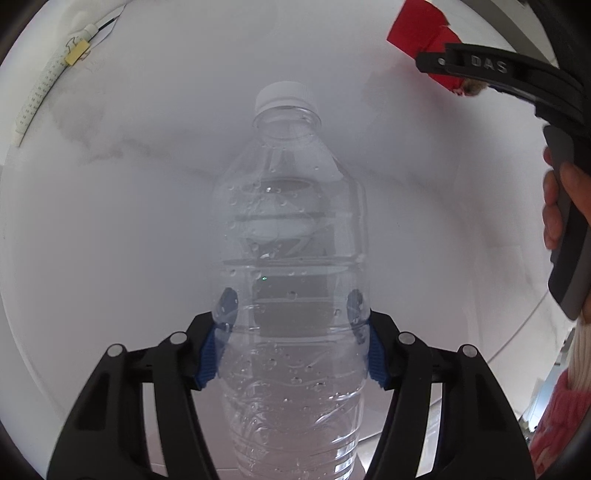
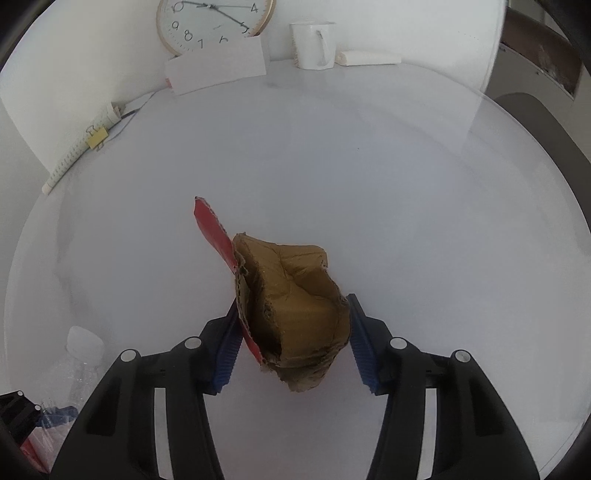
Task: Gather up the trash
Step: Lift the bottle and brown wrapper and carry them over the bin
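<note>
Both pieces of trash look to be in hand, so the gathering step seems nearly done; the next move likely calls for carrying each to a bin, which no view shows.

The left claw (image 1: 291,325) is closed partway on a clear plastic bottle (image 1: 291,258), its blue pads (image 1: 208,354) pressing the lower body on both sides. The bottle stands capped end away from the camera, above the white table (image 1: 129,221), and it holds droplets inside.

The right claw (image 2: 291,339) is about half open around a crumpled piece of brown cardboard with a red face (image 2: 291,310). The left pad touches the red side and the right pad meets the brown edge, so it appears gripped; whether the cardboard is raised or rests on the table is unclear. It sits over the middle of the table, toward the near edge.

Along the far edge stand a white mug (image 2: 314,44), a wall clock (image 2: 214,22) and a white card (image 2: 218,70). By the left edge lies a spiral notebook with a yellow clip (image 2: 79,151).
</note>
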{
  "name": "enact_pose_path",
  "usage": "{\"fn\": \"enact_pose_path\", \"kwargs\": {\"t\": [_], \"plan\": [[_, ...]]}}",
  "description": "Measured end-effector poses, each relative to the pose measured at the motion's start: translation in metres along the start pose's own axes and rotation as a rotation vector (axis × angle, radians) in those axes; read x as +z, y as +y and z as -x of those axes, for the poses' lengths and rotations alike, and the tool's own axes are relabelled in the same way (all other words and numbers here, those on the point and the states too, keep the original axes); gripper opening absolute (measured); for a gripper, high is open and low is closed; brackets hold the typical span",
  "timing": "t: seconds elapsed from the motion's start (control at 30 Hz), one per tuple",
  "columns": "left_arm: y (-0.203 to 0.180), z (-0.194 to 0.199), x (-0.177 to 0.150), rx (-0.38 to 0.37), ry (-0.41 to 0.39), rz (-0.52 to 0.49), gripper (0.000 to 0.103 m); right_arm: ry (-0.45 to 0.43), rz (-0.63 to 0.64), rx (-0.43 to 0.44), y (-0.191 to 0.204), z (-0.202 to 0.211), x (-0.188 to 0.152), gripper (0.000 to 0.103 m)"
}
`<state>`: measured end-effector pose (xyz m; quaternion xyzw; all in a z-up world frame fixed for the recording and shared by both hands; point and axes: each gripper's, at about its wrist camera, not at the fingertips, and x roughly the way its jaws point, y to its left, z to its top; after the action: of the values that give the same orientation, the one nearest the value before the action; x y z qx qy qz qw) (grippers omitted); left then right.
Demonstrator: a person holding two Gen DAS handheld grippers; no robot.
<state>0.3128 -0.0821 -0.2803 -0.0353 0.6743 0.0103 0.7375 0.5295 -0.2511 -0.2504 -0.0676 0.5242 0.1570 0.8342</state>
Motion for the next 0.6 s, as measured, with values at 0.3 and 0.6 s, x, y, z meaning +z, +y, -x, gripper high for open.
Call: {"fn": "enact_pose_path", "kwargs": {"t": [0.3,0.6], "plan": [[0.000,0.042,-0.040,-0.012,-0.082,-0.205,0.060,-0.053,-0.213,-0.019,0.029,0.107,-0.107,0.054],[0.002,0.081,-0.114,-0.056,-0.123,-0.542,0.060,-0.087,-0.504,-0.152,0.095,0.214,-0.273,0.054]]}}
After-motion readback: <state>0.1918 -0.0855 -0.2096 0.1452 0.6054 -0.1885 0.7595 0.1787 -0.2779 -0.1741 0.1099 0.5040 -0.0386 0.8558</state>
